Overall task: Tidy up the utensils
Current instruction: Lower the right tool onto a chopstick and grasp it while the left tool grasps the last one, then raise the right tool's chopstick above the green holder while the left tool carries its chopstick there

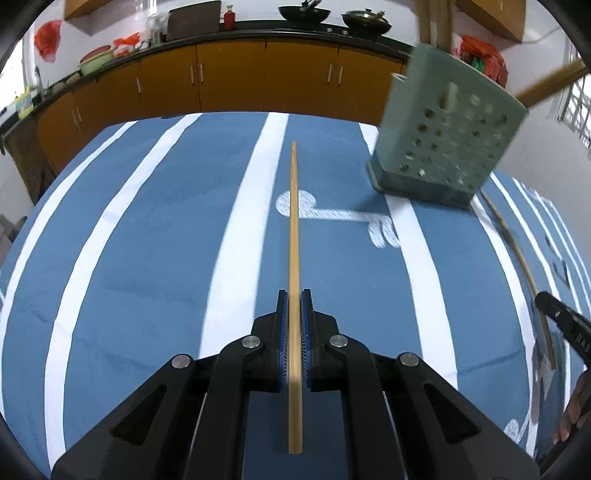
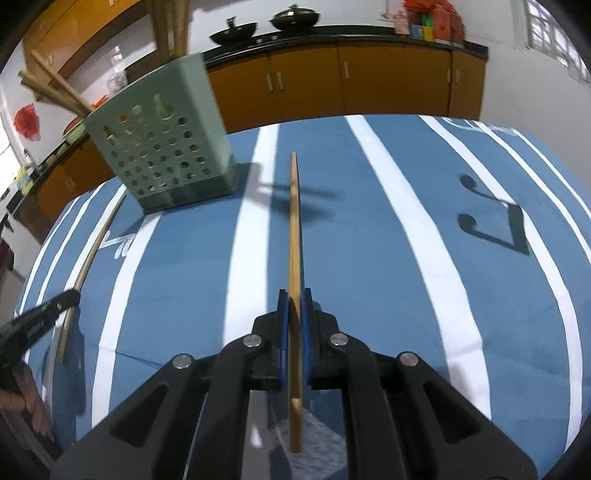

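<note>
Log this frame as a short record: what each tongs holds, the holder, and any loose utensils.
left tongs: shut on a chopstick, pointing forward
right tongs: shut on another chopstick
holder: green perforated utensil holder, upright on the striped blue tablecloth, chopsticks already inside
loose: one chopstick on the cloth beside the holder

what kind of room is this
Most likely a home kitchen. A black counter over orange cabinets lines the back wall, two woks sit on it, and a green utensil holder with chopsticks stands on the striped tablecloth.
</note>
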Demonstrator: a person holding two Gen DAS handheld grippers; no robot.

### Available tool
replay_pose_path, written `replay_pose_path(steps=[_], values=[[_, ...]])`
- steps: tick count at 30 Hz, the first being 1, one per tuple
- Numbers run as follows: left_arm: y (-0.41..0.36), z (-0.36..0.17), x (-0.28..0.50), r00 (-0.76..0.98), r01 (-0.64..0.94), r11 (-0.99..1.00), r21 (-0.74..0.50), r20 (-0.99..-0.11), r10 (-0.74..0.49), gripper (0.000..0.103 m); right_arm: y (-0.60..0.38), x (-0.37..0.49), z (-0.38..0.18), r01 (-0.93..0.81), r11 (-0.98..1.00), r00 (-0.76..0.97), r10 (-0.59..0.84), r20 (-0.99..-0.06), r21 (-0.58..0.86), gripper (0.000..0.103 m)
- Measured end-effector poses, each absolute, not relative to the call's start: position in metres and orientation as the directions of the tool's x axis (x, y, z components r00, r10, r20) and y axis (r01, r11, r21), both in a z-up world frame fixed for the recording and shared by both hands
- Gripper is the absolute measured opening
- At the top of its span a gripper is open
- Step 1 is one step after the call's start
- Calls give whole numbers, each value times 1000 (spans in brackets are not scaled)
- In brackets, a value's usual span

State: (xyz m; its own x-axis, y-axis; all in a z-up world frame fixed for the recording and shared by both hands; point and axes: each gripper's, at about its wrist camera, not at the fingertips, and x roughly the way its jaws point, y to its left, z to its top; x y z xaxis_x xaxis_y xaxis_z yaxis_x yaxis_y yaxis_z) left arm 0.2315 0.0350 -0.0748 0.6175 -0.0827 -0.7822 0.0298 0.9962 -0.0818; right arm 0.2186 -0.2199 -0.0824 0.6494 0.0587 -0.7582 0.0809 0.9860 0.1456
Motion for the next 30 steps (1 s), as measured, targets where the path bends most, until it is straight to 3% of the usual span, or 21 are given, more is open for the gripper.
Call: replay_pose_path(steps=[30], values=[[44,-78,235,636,32,987,-160,-758,-144,8,-221,233,-90,72,992,643,30,-766,99,10]])
